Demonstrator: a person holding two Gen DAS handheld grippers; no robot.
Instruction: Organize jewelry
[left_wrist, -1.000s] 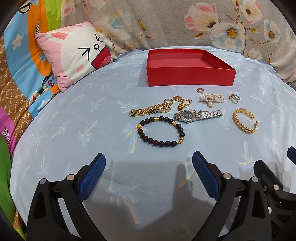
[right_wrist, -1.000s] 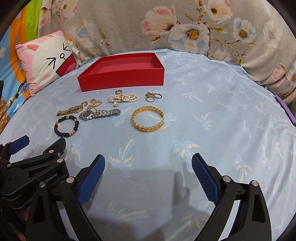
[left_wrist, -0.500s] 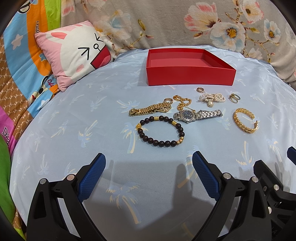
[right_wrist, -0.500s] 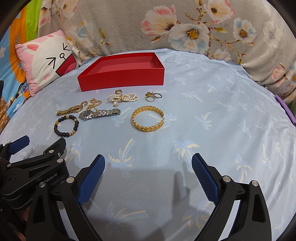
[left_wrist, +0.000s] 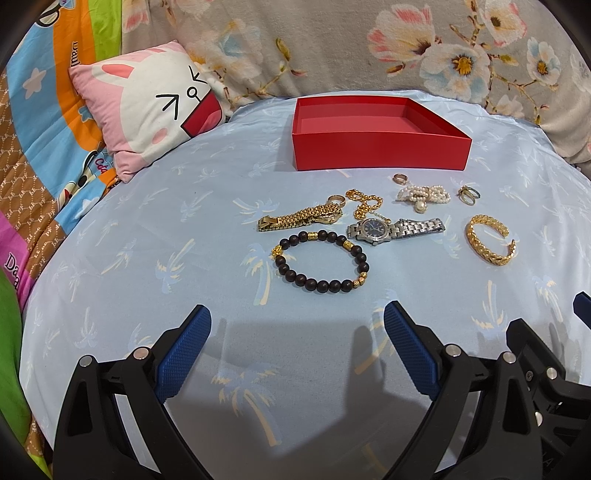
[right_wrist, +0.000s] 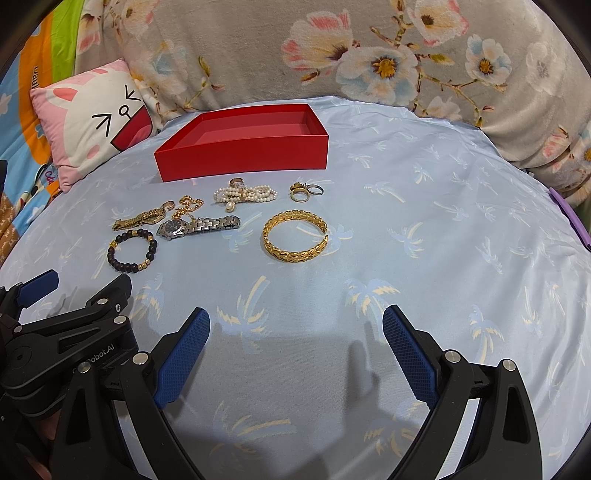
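Observation:
An empty red box (left_wrist: 380, 147) (right_wrist: 242, 153) sits at the back of the light blue cloth. In front of it lie a dark bead bracelet (left_wrist: 321, 260) (right_wrist: 132, 251), a silver watch (left_wrist: 395, 229) (right_wrist: 197, 225), a gold link bracelet (left_wrist: 299, 218), a gold chain (left_wrist: 364, 203), a pearl piece (left_wrist: 423, 195) (right_wrist: 245, 195), rings (left_wrist: 468, 194) (right_wrist: 306, 191) and a gold cuff (left_wrist: 489, 240) (right_wrist: 295, 240). My left gripper (left_wrist: 297, 349) is open, short of the bead bracelet. My right gripper (right_wrist: 295, 349) is open, short of the gold cuff. Both hold nothing.
A pink and white rabbit cushion (left_wrist: 147, 107) leans at the back left. A grey floral blanket (right_wrist: 369, 55) rises behind the box. A striped colourful sheet (left_wrist: 40, 122) borders the cloth on the left. The left gripper's body (right_wrist: 62, 332) shows at the right view's lower left.

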